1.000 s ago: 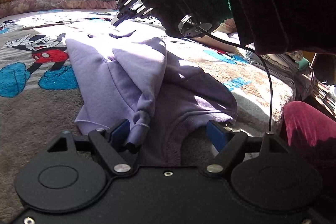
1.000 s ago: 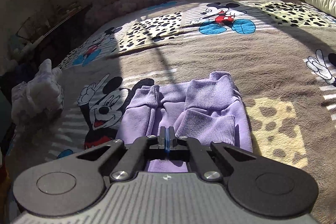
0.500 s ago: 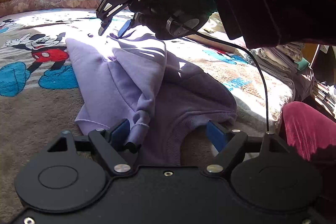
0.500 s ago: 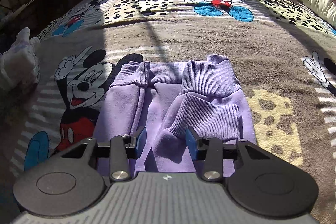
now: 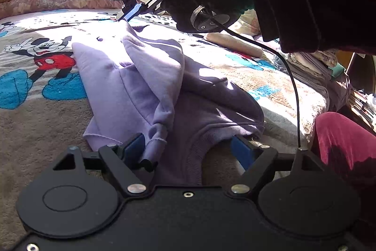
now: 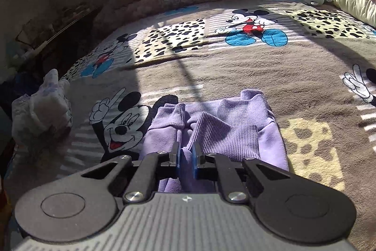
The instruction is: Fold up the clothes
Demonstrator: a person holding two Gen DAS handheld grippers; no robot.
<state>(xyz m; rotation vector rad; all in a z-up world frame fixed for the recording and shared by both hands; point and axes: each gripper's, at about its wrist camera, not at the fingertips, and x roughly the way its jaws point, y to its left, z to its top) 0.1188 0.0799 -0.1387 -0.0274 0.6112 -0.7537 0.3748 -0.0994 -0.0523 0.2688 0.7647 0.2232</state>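
Now the right claw point(image 6: 186, 160) closes in on the purple sweatshirt point(image 5: 145, 86): half a second ago its blue pads stood wide apart above the fabric, and here they are drawn close with a ridge of purple cloth pinched between them, just behind the ribbed cuffs point(image 6: 221, 124). From the left wrist view the same claw shows at the far end of the garment, tips down on a raised peak of cloth. The left claw point(image 5: 188, 152) stays spread wide, its pads on either side of the near end, where the neckline and a bunched sleeve lie between them without being squeezed. The sweatshirt lies on the cartoon-print blanket point(image 6: 235, 72) of the bed, sleeves laid inward, cuffs side by side. So the far end is freshly gripped, which reads as the start of lifting that end over for a fold, though the near end remains loose.
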